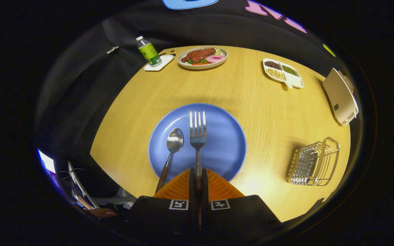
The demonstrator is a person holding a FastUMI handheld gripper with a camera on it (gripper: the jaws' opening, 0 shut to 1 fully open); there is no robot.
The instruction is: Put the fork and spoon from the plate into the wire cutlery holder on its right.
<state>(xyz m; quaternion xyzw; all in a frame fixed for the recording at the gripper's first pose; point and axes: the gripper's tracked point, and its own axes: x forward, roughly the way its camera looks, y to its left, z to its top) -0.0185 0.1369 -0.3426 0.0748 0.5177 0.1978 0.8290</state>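
Fork (197,131) handle pinched between closed gripper (198,174) fingers, tines far | spoon (173,145) just left, on blue plate (226,136) | wire cutlery holder (315,161) well right

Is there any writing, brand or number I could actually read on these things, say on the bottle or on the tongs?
Nothing readable.
Bottle: green label, print too small.
Tongs, closed on the fork handle: two square black-and-white markers, patterns, not words.
Cream appliance: one small dark mark, too blurred to read.
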